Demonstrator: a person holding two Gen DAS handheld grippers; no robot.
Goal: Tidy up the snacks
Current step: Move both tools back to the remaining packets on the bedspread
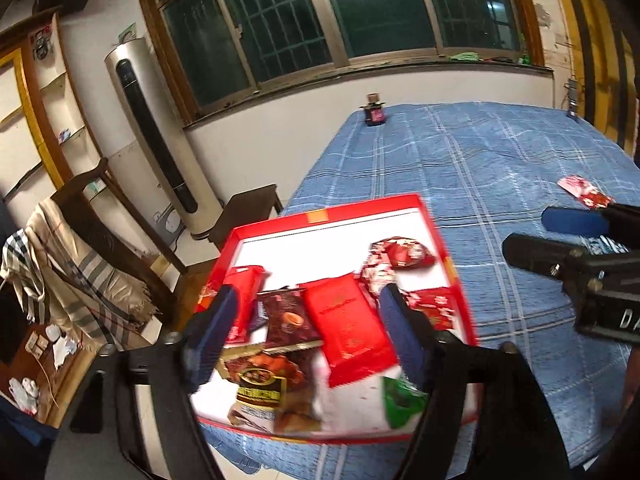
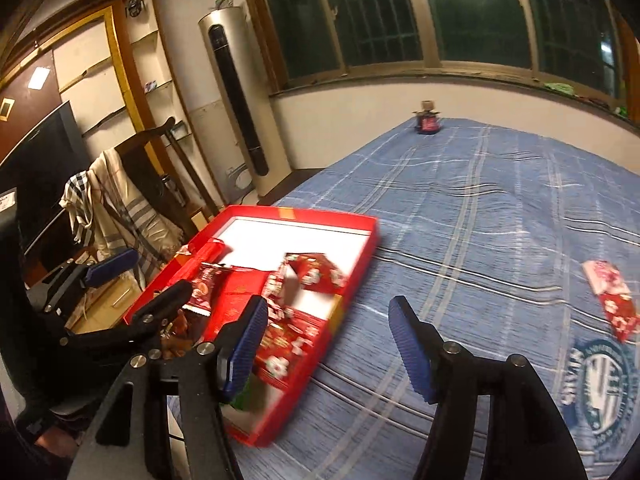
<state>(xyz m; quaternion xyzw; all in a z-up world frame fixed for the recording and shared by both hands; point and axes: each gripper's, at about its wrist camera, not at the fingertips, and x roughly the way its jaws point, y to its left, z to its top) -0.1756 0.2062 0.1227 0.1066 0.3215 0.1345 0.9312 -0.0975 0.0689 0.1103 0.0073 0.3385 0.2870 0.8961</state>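
A shallow red box (image 1: 328,205) with a white floor lies at the near left corner of the bed. Inside it are a plain red packet (image 1: 348,328), brown snack packets (image 1: 288,316), a green packet (image 1: 400,400) and red-and-white wrapped snacks (image 1: 400,252). My left gripper (image 1: 308,332) hovers over the box, open, with nothing between its blue pads. My right gripper (image 2: 328,344) is open over the blue cover beside the box's right wall (image 2: 352,280), and empty. One red-and-white packet (image 2: 612,296) lies loose on the bed to the right.
The bed has a blue plaid cover (image 1: 460,168) with a small dark jar (image 1: 376,114) at its far end. Left of the bed stand a chair draped with a striped scarf (image 1: 80,260), a dark stool (image 1: 248,208) and a tall air conditioner (image 1: 160,140).
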